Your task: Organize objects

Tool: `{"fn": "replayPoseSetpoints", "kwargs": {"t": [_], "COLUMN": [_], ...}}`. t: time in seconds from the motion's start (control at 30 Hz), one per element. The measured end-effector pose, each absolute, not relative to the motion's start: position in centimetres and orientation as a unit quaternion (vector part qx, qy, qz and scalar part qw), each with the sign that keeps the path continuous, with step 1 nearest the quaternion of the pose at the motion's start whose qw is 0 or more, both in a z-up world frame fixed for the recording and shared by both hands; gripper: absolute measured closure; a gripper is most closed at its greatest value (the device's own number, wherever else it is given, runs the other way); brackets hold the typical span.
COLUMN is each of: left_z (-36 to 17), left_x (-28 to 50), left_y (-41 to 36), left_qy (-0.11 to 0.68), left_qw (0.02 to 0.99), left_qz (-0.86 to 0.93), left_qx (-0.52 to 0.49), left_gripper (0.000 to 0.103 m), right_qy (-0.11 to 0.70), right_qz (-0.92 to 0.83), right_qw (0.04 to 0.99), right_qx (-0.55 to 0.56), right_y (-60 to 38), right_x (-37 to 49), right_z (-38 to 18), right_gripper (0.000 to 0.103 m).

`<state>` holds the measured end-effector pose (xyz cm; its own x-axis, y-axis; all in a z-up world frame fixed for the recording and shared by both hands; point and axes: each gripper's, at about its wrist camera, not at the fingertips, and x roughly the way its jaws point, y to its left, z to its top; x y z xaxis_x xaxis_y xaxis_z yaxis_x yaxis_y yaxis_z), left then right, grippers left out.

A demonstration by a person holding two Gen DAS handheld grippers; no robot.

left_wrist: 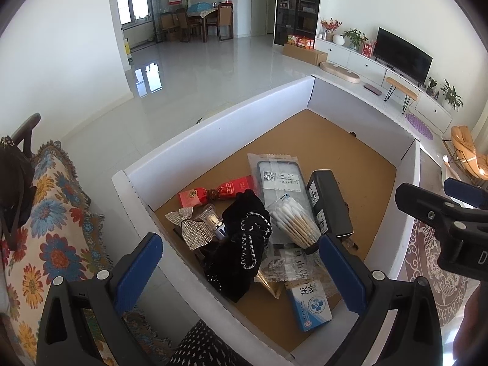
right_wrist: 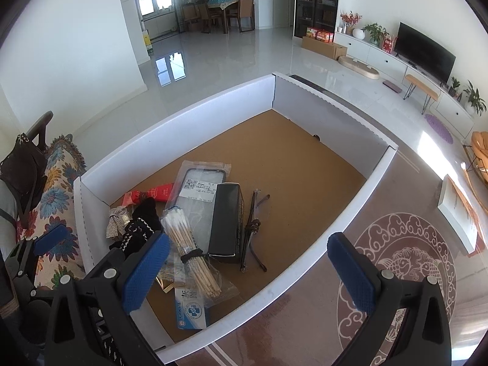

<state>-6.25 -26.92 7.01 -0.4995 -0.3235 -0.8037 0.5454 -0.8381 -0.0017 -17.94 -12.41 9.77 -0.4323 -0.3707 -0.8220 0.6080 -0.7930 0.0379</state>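
Both my grippers are hanging over the near edge of the box right now. The left gripper (left_wrist: pixel 241 262) has its jaws spread wide with nothing between them, and it's sitting above the black cloth pouch (left_wrist: pixel 244 238). The right gripper (right_wrist: pixel 248 270) is spread just as wide and holding nothing, near the box's right wall.

Going outward, everything is inside the white cardboard box (right_wrist: pixel 183 113), bunched in the near-left corner: a sparkly bow (left_wrist: pixel 189 225), a small clear bottle (left_wrist: pixel 212 218), a red packet (left_wrist: pixel 213 195), a bag of cotton swabs (right_wrist: pixel 189 253), a phone case in plastic (left_wrist: pixel 279 180), a long black case (right_wrist: pixel 225 219), glasses (right_wrist: pixel 254 228) just right of it, and a blue-and-white medicine box (right_wrist: pixel 192 308) nearest to me. The far and right part of the box floor is bare.

Progress-wise, honestly hard to call. The stuff overlaps in 1 loose heap, so it could be a pile waiting to be sorted out, or things already gathered into the box. I see nothing loose on the rug (right_wrist: pixel 405 262) outside.
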Motion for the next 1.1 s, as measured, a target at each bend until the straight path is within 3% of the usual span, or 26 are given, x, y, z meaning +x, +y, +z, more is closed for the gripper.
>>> {"fn": "replayPoseSetpoints", "kwargs": {"t": [0.4, 0.83, 1.1], "left_z": [8.5, 7.9, 7.5], "left_x": [-6.4, -6.6, -6.8], "left_y": [-27.2, -27.0, -27.3], "left_qy": [0.137, 0.154, 0.159], "left_qw": [0.267, 0.259, 0.257], "left_qz": [-0.845, -0.837, -0.833], "left_qx": [0.442, 0.458, 0.463], "left_gripper": [0.000, 0.000, 0.000], "right_qy": [0.158, 0.106, 0.137], "right_qz": [-0.821, -0.826, -0.826], "right_qw": [0.312, 0.281, 0.303], "right_qx": [0.451, 0.478, 0.456], "right_y": [-13.0, -11.0, -12.6], "right_x": [-18.2, -20.1, -18.5], "right_z": [10.4, 11.8, 12.1], "right_gripper": [0.000, 0.000, 0.000]}}
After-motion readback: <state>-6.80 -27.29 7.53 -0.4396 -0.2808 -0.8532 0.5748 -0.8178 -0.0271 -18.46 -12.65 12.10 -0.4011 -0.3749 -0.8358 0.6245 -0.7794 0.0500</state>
